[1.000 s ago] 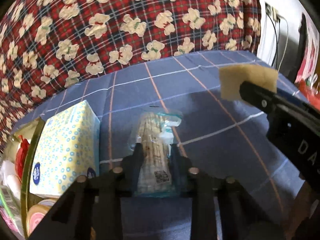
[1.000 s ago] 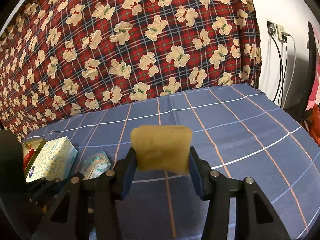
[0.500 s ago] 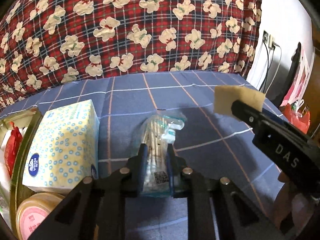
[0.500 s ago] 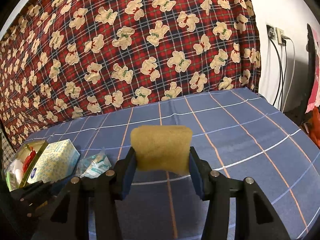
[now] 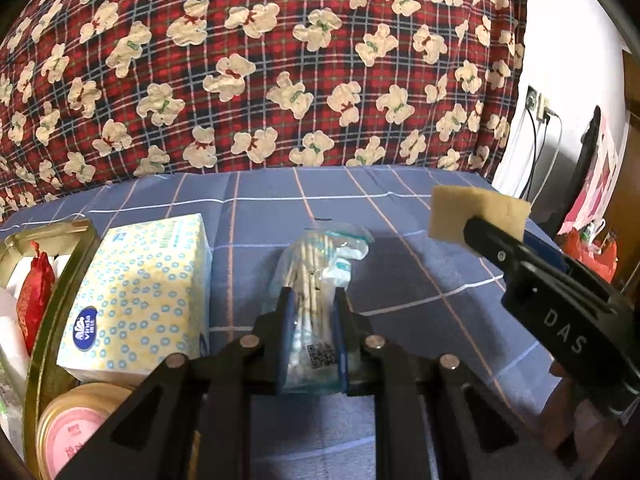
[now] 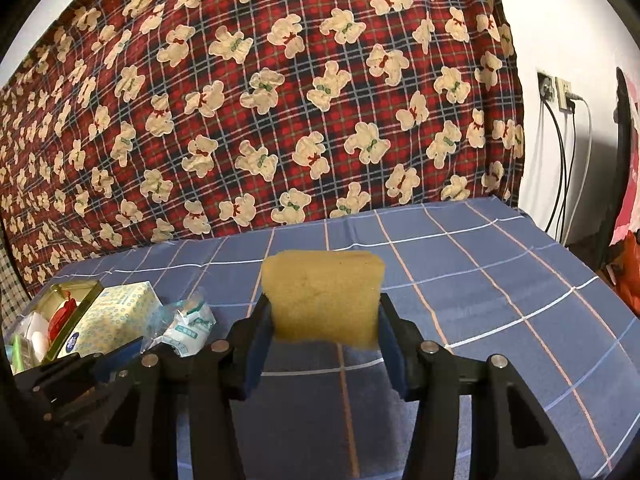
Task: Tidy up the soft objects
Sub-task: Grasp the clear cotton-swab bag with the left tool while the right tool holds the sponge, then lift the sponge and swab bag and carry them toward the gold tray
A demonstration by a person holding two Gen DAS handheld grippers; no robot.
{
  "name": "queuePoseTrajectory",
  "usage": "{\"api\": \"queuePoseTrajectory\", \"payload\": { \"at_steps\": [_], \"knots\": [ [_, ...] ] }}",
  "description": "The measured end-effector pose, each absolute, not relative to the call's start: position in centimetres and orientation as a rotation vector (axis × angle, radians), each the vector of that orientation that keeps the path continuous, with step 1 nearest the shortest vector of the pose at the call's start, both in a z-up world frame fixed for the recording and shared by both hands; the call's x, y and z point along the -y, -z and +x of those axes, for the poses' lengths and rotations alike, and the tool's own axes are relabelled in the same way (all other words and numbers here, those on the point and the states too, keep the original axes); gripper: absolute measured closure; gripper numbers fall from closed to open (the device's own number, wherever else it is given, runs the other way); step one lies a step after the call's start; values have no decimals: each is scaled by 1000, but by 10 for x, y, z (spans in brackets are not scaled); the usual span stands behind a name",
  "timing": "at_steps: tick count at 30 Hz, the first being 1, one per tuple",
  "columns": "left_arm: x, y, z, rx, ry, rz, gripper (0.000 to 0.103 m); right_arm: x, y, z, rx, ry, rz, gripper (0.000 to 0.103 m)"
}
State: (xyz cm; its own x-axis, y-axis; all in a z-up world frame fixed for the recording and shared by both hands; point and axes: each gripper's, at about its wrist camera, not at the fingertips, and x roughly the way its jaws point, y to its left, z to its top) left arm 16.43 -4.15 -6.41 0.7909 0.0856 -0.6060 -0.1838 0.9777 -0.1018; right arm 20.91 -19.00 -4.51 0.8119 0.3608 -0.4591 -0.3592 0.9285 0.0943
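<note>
Left wrist: swab pack (image 5: 310,308) is clamped in left gripper (image 5: 310,334), just right of tissue box (image 5: 140,292) and tray (image 5: 52,304). Pick step; stowing in the tray is judged next.

Right wrist: sponge (image 6: 322,300) is gripped by right gripper (image 6: 322,334), held above the bedsheet (image 6: 500,300); 1 more placement pending.

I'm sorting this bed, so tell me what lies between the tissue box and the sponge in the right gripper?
The cotton swab packet, clamped in the left gripper, lies between the tissue box and the sponge in the right gripper, clearest in the left wrist view.
</note>
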Motion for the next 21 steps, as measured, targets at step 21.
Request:
{"api": "queuePoseTrajectory", "payload": {
  "at_steps": [21],
  "knots": [
    [41,51,144,-516,-154,-176,87,184,36,188,-383,-371,-52,51]
  ]
}}
